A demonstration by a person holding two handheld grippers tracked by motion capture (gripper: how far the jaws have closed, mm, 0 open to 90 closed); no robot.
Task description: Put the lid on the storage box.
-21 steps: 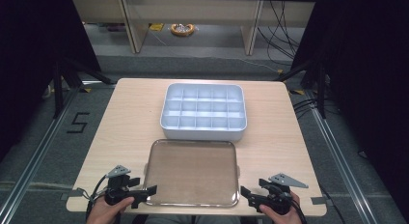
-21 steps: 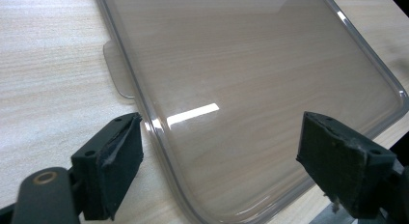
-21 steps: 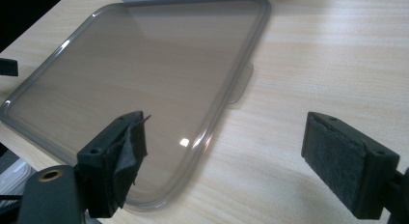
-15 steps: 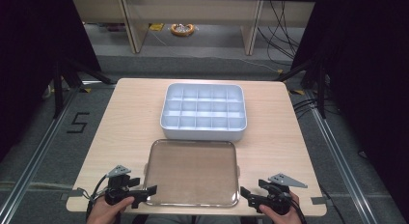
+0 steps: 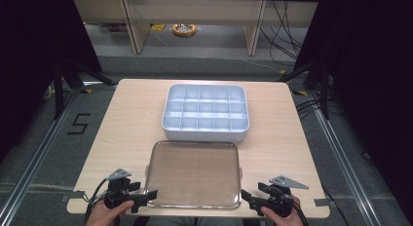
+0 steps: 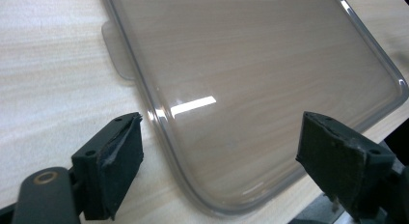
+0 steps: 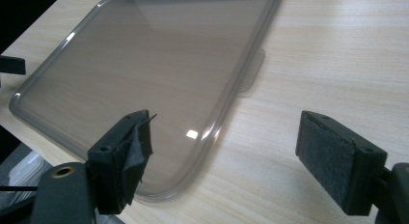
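1. High view: 1 clear lid (image 5: 193, 174) lies flat on the wooden surface (image 5: 126, 119), at its near edge, just in front of 1 white divided box (image 5: 205, 112).
2. High view: the box sits at the middle of the surface and has 15 compartments, 3 rows of 5; lid and box stand just apart.
3. High view: 2 tools are in hand. The left hand-held gripper (image 5: 148, 197) is at the lid's near left corner, the right hand-held gripper (image 5: 247, 197) at its near right corner, each held by 1 hand at the bottom edge.
4. High view: both point inward toward the lid; whether a jaw tip touches the rim I cannot tell from here.
5. Left gripper view: the left hand-held gripper (image 6: 219, 159) stands wide open, its 2 black jaws well apart with the lid's rounded corner (image 6: 251, 93) between them. Neither pad presses on the lid.
6. Left gripper view: 1 small tab sticks out from the lid's long side.
7. Right gripper view: the right hand-held gripper (image 7: 224, 159) is also wide open and grips nothing. 1 jaw hangs over the lid's corner (image 7: 144, 69), the other over bare surface (image 7: 333, 55).
8. Right gripper view: the foam on 1 jaw is torn and peeling.
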